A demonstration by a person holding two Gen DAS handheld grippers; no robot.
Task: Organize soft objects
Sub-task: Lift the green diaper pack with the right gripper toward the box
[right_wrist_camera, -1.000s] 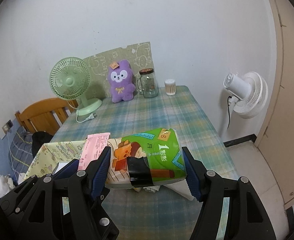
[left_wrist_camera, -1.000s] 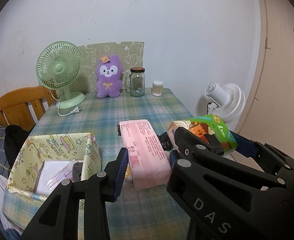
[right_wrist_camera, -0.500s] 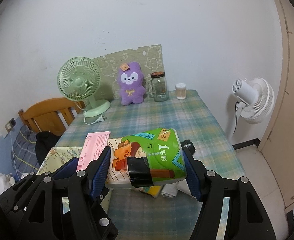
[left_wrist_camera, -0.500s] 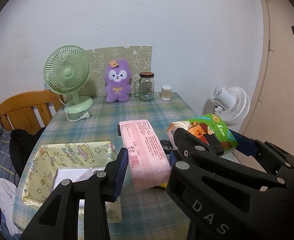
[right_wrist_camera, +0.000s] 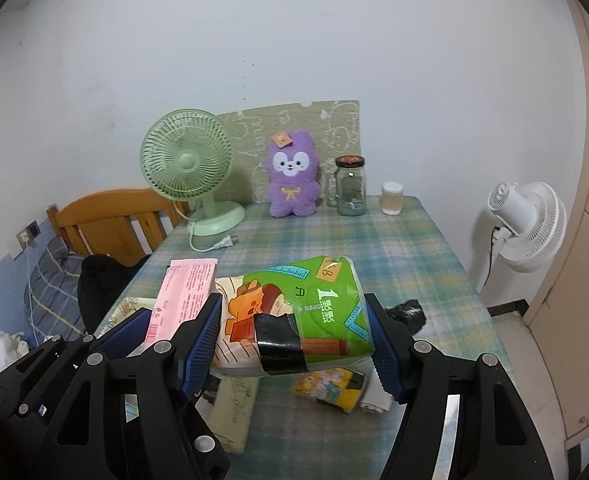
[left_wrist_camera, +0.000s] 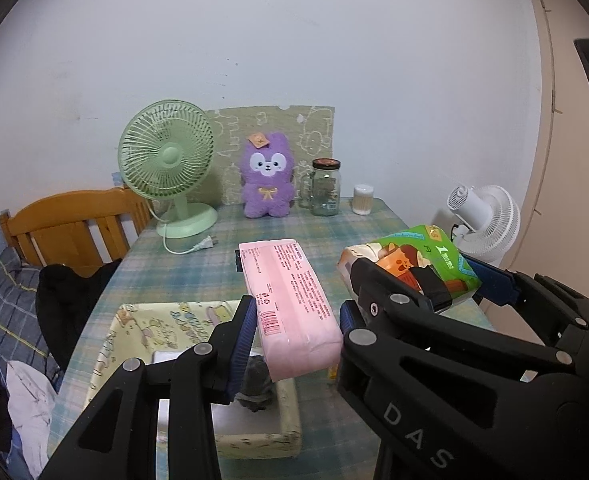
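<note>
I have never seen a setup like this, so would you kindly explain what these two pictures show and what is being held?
A person carries handheld tongs in each hand, each with a camera looking along its fingers. In the left view, the left tongs clamp a pink pack above a yellow fabric bin. In the right view, the right tongs clamp a green tissue pack. On the plaid table stand a green fan, a purple plush toy and a glass jar.

green fan (left_wrist_camera: 166, 168), glass jar (left_wrist_camera: 325, 188) and white fan (right_wrist_camera: 528, 226).
</note>
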